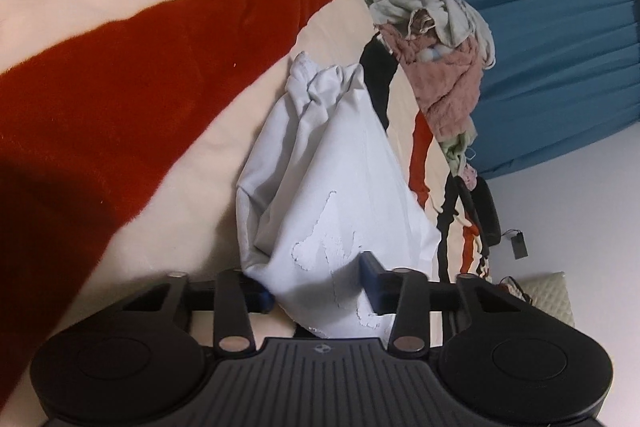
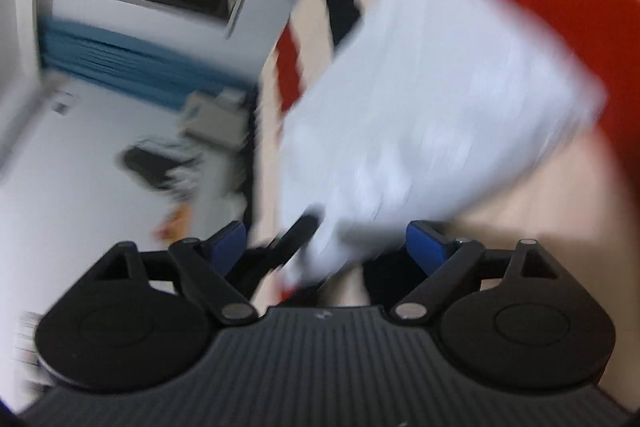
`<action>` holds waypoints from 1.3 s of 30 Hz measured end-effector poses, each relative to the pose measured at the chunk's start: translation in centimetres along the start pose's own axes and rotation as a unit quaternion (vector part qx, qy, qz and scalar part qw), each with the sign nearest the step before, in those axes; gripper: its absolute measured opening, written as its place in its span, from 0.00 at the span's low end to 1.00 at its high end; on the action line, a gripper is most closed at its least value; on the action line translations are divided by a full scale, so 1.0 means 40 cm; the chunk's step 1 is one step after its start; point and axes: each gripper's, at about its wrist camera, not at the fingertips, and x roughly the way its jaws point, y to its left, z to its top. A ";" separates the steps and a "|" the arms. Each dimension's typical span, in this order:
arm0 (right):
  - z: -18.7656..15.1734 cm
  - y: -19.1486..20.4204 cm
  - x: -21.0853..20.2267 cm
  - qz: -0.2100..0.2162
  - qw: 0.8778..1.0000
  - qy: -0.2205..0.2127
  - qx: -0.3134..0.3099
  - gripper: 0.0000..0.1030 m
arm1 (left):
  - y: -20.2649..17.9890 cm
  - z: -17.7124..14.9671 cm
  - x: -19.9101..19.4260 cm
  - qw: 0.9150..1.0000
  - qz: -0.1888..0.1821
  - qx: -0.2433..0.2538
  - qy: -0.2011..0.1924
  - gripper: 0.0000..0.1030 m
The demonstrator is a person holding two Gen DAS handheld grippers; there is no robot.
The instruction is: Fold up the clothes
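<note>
A pale white garment (image 1: 332,167) lies bunched on a cream blanket with broad red stripes (image 1: 120,67). My left gripper (image 1: 316,291) is shut on its near end, with cloth gathered between the two blue pads. In the right wrist view, which is blurred, the same white garment (image 2: 432,87) looks flatter and squarish on the blanket (image 2: 520,227). Its near corner hangs between the fingers of my right gripper (image 2: 328,247). That gripper stands wide open, and its blue pads (image 2: 428,247) are clear of the cloth.
A heap of pink, white and green clothes (image 1: 440,39) sits at the blanket's far edge. A blue curtain (image 1: 560,59) hangs behind the heap. A quilted cushion (image 1: 548,291) lies beside the blanket. A dark object (image 2: 148,163) rests on the pale floor.
</note>
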 end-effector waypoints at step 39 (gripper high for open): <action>-0.043 0.066 -0.407 -0.010 0.953 -0.298 0.060 0.16 | -0.208 -0.068 -0.141 0.992 -0.103 0.006 0.079 0.17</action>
